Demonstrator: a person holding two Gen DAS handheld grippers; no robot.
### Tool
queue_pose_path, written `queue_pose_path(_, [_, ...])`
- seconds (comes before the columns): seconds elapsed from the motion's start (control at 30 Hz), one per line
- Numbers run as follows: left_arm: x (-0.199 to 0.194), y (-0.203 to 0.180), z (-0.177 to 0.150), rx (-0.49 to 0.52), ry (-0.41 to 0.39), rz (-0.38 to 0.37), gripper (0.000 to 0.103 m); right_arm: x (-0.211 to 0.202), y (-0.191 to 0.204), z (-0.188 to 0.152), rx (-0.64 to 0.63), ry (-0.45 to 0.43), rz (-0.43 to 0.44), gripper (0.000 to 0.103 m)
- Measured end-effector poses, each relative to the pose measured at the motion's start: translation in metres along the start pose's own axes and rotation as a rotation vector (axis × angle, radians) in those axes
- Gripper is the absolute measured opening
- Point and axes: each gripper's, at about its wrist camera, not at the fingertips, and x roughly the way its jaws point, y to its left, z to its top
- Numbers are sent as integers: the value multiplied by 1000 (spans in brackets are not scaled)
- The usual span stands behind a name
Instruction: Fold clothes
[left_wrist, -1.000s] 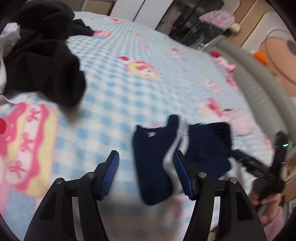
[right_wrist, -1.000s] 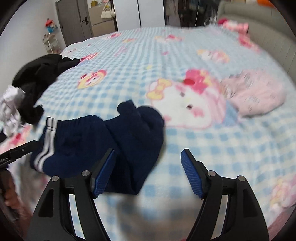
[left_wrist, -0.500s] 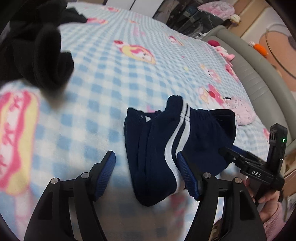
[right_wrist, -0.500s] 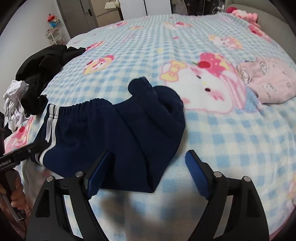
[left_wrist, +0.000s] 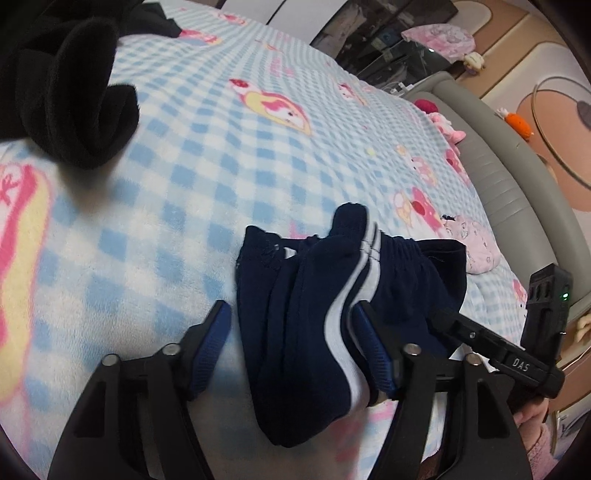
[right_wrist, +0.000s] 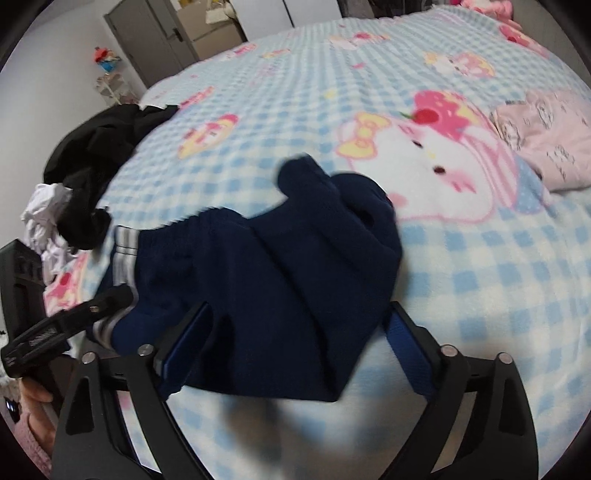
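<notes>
Now, L wrist view:
L gripper (left_wrist: 291, 347): jaws apart, nothing clamped.
Shorts (left_wrist: 314, 317): navy w/ white stripe, bunched on blanket (left_wrist: 207, 155), lying btwn the jaws, stripe edge against the R-side pad.
Black clothes (left_wrist: 70, 92): far L, well apart.

R wrist view:
R gripper (right_wrist: 299, 347): jaws apart, shorts (right_wrist: 280, 280) draped btwn them.
Pink garment (right_wrist: 546, 140): far R, well apart.

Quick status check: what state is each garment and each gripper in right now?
Navy shorts: partly folded, bunched, lying on the blanket.
Black garment pile: crumpled, unfolded.
White garment: crumpled beside the black pile.
Pink garment: lying flat, apparently folded.
Left gripper: open, straddling the shorts.
Right gripper: open, straddling the shorts.
</notes>
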Motion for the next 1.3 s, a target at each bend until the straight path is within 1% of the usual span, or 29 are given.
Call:
queue_pose_path(0.03, [-1,-1,0,6,-6,-9,55,-2,3,1,-9,-8,1,86])
queue_pose_path(0.07, [-3,-3,1,13,-12,-18,53,-2,4,1,-13,-18,-6,73])
queue_pose_path(0.1, [-2,-2,1,9,-12,-26,52,-2,4,1,-6,-30,-36,67])
queue_pose_path(0.13, [0,0,1,-6,-5,-34,52,0,3,0,3,-37,-55,65])
queue_pose_path(0.2, [4,6,1,-35,8,-49,54,7,-1,-1,36,-22,-18,66])
queue_pose_path(0.23, [7,8,1,-50,16,-62,57,11,-4,-1,40,-11,-2,70])
queue_pose_path(0.27, [10,12,2,-65,28,-80,63,15,-6,-1,42,0,16,78])
queue_pose_path(0.3, [13,15,2,-80,39,-99,67,19,-8,-1,40,14,36,82])
queue_pose_path(0.37, [18,12,2,-64,55,-94,70,25,-10,-1,37,23,57,88])
queue_pose_path(0.4, [20,9,1,-48,62,-85,72,26,-10,-1,41,20,58,89])
queue_pose_path(0.5, [20,1,-3,-25,47,-41,73,29,-10,-2,68,18,50,89])
queue_pose_path(0.53, [19,-1,-5,-16,41,-30,73,28,-6,-2,60,13,43,81])
queue_pose_path(0.57, [18,-4,-6,-6,31,-16,70,26,-2,-2,51,8,36,72])
queue_pose_path(0.6, [16,-7,-7,3,18,-1,67,24,2,-3,39,3,28,68])
queue_pose_path(0.63, [14,-9,-7,9,9,1,65,21,6,-4,19,-2,18,60])
queue_pose_path(0.67, [12,-11,-6,11,3,-8,60,17,9,-4,1,-5,8,54])
queue_pose_path(0.7, [10,-13,-6,12,-2,-18,56,13,13,-4,-17,-11,-5,49])
queue_pose_path(0.73, [8,-15,-5,13,-8,-28,54,10,15,-3,-32,-16,-13,39])
queue_pose_path(0.77, [6,-16,-4,7,-9,-49,53,9,16,-3,-36,-15,-10,35])
queue_pose_path(0.8, [5,-14,-3,-10,-8,-76,53,8,16,-2,-40,-14,-8,35])
queue_pose_path(0.83, [3,-12,-2,-24,-8,-87,53,7,16,-2,-44,-13,-5,35])
queue_pose_path(0.9, [3,-6,-1,-35,-7,-86,43,6,16,-1,-47,-10,1,41])
queue_pose_path(0.93, [2,-6,-1,-31,-8,-83,41,7,15,-1,-36,-8,5,43])
queue_pose_path(1.0, [-4,-10,-3,2,-18,-66,35,10,12,-1,-13,-3,13,38])
queue_pose_path(1.03, [-9,-15,-4,29,-29,-54,34,12,11,-1,-1,-1,17,29])
queue_pose_path(1.07, [-13,-22,-4,62,-41,-39,32,11,11,-2,4,-5,18,23])
queue_pose_path(1.1, [-16,-29,-4,83,-48,-33,31,4,16,-2,-10,-23,13,21])
queue_pose_path(1.17, [-21,-38,-5,95,-54,-42,30,-8,24,-2,-41,-50,6,16])
queue_pose_path(1.3, [-32,-56,-7,119,-65,-59,28,-31,27,-3,-45,-86,17,15])
